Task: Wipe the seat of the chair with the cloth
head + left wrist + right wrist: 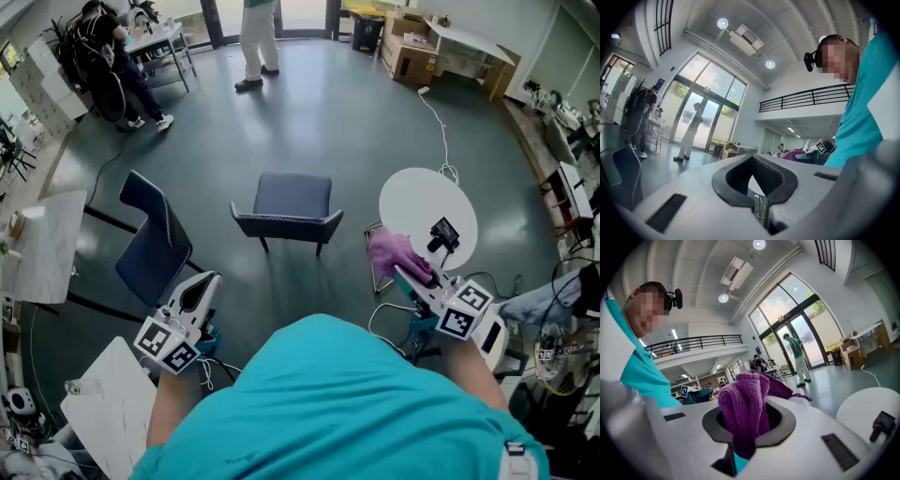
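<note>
The dark blue chair (286, 201) stands on the grey floor ahead of me, its seat bare and facing me. A purple cloth (395, 252) bunches out of my right gripper (401, 273), which is shut on it, to the right of the chair and short of it. In the right gripper view the cloth (743, 409) fills the space between the jaws and hangs over them. My left gripper (207, 280) is held low at the left, near the chair's left front, shut with nothing in it. The left gripper view points upward past its jaws (758, 190) and shows the cloth (796, 153) far off.
A second dark chair (150, 239) stands to the left beside a white table (42, 246). A round white table (427, 208) with a small black device (443, 234) is at the right, cables under it. People stand and sit far back by the glass doors.
</note>
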